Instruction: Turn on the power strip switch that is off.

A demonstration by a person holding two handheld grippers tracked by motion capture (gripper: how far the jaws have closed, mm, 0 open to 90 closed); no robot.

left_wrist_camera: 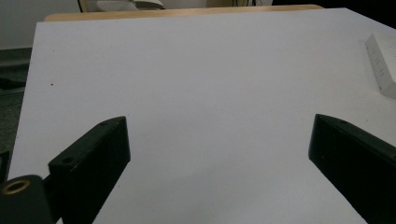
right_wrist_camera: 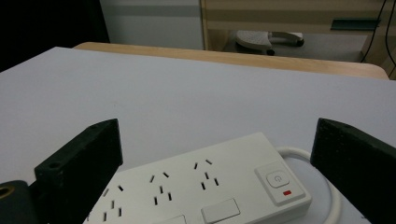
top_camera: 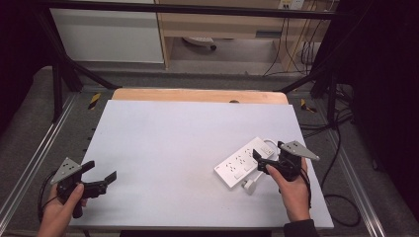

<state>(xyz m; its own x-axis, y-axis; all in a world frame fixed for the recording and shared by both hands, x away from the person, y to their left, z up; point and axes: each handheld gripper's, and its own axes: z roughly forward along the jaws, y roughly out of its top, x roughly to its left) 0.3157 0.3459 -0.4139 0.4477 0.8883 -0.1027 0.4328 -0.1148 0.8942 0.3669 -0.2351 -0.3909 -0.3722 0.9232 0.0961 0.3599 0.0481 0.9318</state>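
**Power strip between wide right jaws; left gripper idle over bare table**

A white power strip [top_camera: 245,161] lies on the right half of the grey-white table [top_camera: 173,143], set at a slant, its long side running from near the front edge toward the far right. The right gripper [top_camera: 263,162] sits just at its near right side, held by the right hand [top_camera: 292,190]. In the right gripper view the jaws stand wide apart, one on each side of the strip [right_wrist_camera: 201,186], and neither pad presses on it.

The strip's top face carries rows of socket slots in groups, a square button with a power symbol [right_wrist_camera: 277,178] at one end, and a small red mark just below that button. Two blank rectangular plates sit along its near edge. No brand name or other writing can be read on it. A white cord [right_wrist_camera: 322,182] loops out from the button end and curls round beside the strip; in the high view a white plug [top_camera: 250,185] lies on the table near the strip's near corner.

The left gripper [top_camera: 101,180] hovers at the table's front left corner, well apart from the strip, in the left hand [top_camera: 62,210]. Its jaws are wide open with nothing but bare tabletop between them. The left gripper view catches the strip's end [left_wrist_camera: 383,65] at its far right edge.
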